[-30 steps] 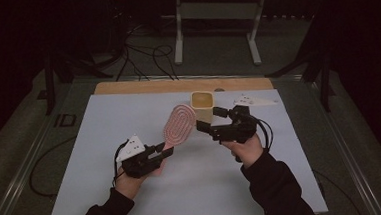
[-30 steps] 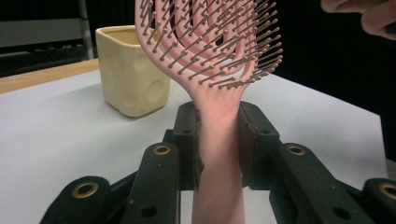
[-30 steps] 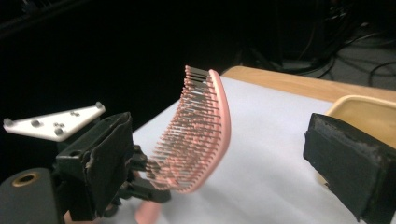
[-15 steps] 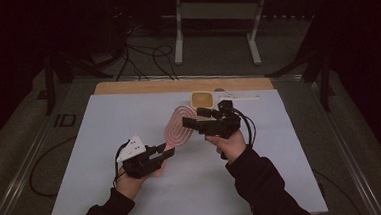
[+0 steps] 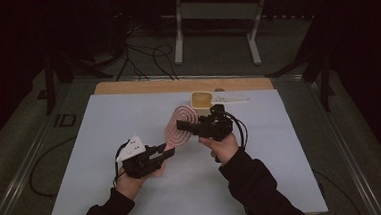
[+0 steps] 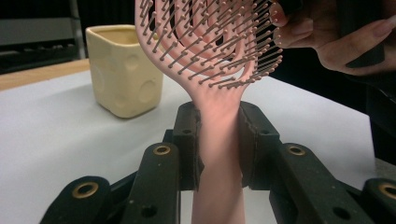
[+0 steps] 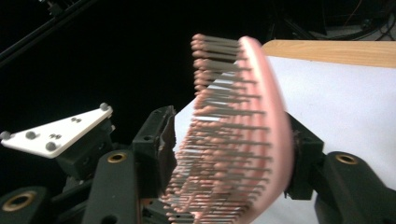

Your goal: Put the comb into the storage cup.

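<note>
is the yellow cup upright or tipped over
Upright. The yellow cup stands on its base on the white table, open mouth up, behind the pink brush.

- High view: dim, the room around nearly black; the pale counter (image 5: 129,121) is the brightest area, evenly lit with faint shadows.
- Left gripper view: sharp, softly lit.
- Right gripper view: the brush (image 7: 243,135) is motion-blurred against black.

Readable text: none in any view.
Hairbrush (image 6: 212,56): plain pink, no brand or lettering to read.
Cup (image 6: 123,70): plain cream, round dimples only, no label.
Worktop (image 5: 129,121): bare white sheet, no markings legible.
</note>
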### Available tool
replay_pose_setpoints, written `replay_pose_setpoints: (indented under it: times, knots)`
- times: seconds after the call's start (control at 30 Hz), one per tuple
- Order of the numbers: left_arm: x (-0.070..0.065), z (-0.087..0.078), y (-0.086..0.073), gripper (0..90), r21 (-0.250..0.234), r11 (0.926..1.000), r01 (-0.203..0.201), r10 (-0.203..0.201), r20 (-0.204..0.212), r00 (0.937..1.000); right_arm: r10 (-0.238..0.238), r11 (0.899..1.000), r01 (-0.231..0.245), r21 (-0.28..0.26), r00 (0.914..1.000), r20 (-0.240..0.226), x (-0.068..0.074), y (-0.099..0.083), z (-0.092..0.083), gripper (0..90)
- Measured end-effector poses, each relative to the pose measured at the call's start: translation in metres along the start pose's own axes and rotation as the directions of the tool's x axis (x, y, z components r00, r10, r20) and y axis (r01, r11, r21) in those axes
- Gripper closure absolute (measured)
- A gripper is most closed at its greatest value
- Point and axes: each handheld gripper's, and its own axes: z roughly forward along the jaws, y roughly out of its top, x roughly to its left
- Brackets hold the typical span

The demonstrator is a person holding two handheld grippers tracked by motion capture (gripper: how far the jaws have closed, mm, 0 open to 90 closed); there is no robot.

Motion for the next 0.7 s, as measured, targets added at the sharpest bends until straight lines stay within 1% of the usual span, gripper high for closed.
replay_pose_setpoints:
  times: [0.2,0.33,0.53,0.6,0.63,0.7]
  knots:
    - [-0.0002,-0.0001,0.0003,72.1,0.003,1.0000,0.000,0.000,0.004,1.0000,-0.011,1.000,0.011,0.007,0.9999,0.010,-0.0016,-0.0005,0.0000,54.4]
    - [0.0001,0.0007,-0.0002,72.1,0.011,0.9999,0.006,-0.006,0.011,0.9999,-0.015,1.000,0.015,0.010,0.9999,0.006,-0.0019,-0.0011,0.0005,56.6]
    - [0.0005,0.0022,-0.0009,71.8,0.019,0.9997,0.018,-0.019,0.022,0.9996,-0.019,1.000,0.020,0.008,0.9994,-0.028,-0.0023,-0.0004,-0.0006,62.1]
    - [0.0003,0.0027,-0.0009,71.6,0.021,0.9996,0.019,-0.019,0.022,0.9996,-0.031,0.999,0.032,0.011,0.9990,-0.033,-0.0009,0.0001,-0.0010,63.4]
    - [0.0000,0.0029,-0.0009,71.6,0.024,0.9996,0.015,-0.016,0.020,0.9997,-0.030,1.000,0.030,0.008,0.9988,-0.039,-0.0001,0.0002,-0.0014,63.8]
    - [-0.0004,0.0033,-0.0012,71.5,0.024,0.9996,0.014,-0.015,0.021,0.9997,-0.045,0.999,0.045,0.011,0.9983,-0.036,0.0020,0.0008,-0.0014,64.1]
